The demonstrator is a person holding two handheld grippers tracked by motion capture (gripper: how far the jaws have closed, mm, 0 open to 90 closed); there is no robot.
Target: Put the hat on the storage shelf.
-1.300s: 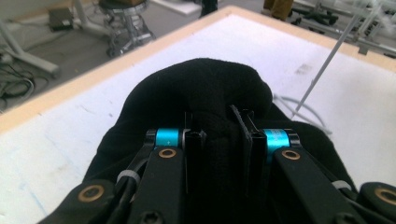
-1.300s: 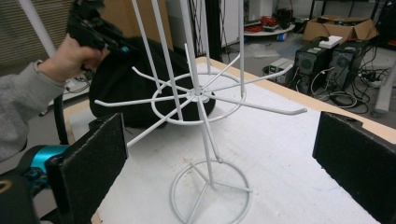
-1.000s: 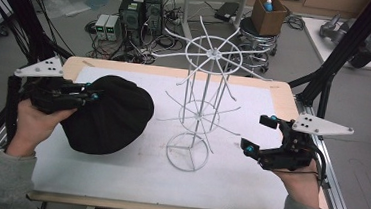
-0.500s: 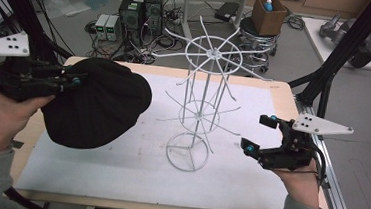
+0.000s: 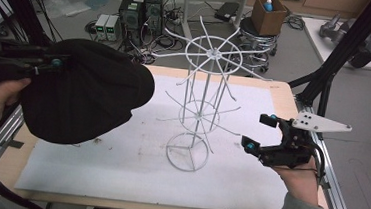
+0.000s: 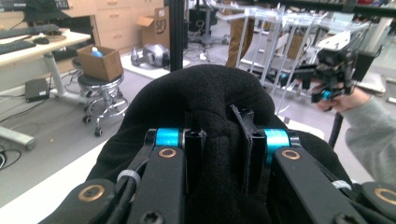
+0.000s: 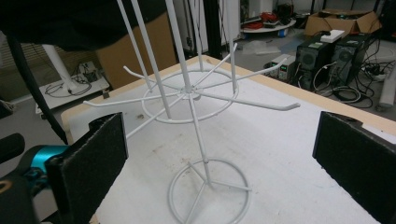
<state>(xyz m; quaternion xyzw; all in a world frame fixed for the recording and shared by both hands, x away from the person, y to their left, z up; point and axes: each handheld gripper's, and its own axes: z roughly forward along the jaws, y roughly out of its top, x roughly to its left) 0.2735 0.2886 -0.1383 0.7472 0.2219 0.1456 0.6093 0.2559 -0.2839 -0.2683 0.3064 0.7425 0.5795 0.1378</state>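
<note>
Over white-padded surface [image 5: 118,174], left hand-held gripper [image 6: 219,140] pinches soft black knit hat [image 5: 84,96] by bunched edge, aloft left of white wire rack [image 5: 198,110]; light, floppy, likely sags; right hand-held gripper [image 5: 261,133] agape, empty.

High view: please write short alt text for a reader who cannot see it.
The left claw holds a black hat lifted above the table, left of a white wire rack. The right claw is open beside the rack.
</note>
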